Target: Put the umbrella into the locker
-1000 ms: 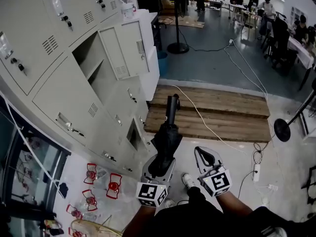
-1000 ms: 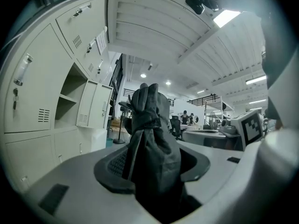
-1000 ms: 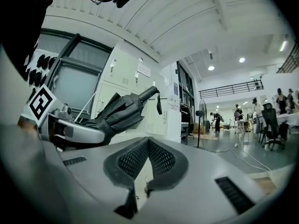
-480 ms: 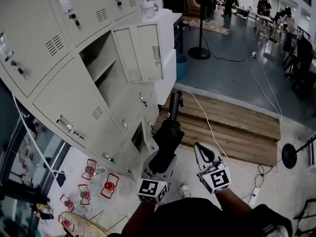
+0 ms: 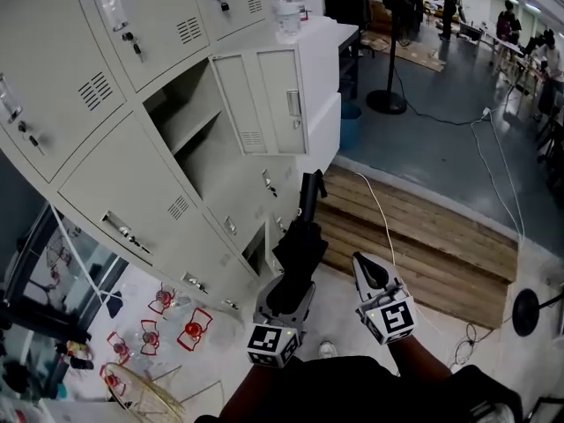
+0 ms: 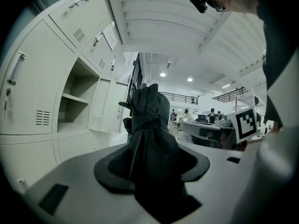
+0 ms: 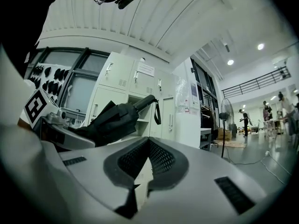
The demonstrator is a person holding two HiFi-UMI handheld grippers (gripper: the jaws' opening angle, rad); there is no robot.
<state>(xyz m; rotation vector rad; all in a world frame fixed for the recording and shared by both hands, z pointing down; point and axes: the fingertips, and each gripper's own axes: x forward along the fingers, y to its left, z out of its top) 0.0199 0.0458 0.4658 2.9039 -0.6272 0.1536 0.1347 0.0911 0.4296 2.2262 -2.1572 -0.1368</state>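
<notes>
A folded black umbrella (image 5: 300, 236) sticks forward, handle end first, out of my left gripper (image 5: 286, 300), which is shut on its bundled fabric (image 6: 149, 139). The grey lockers fill the left side, and one upper compartment (image 5: 189, 122) stands open with its door (image 5: 278, 100) swung right. The umbrella's handle points toward the lockers, still a short way off from the open compartment (image 6: 77, 97). Just right of the left one, my right gripper (image 5: 368, 276) is shut and holds nothing. From the right gripper view the umbrella (image 7: 114, 118) lies to the left, beyond the closed jaws (image 7: 149, 146).
A wooden platform (image 5: 423, 245) with a white cable (image 5: 388, 227) lies ahead on the right. A standing fan (image 5: 401, 25) is farther back, and people work at tables beyond it. A small low compartment (image 5: 256, 245) is open too. Red items (image 5: 172, 324) sit low on the left.
Both grippers and the umbrella have been carried level toward the lockers, and the open compartment now looks nearer and more central. Neither gripper's hold has changed.
</notes>
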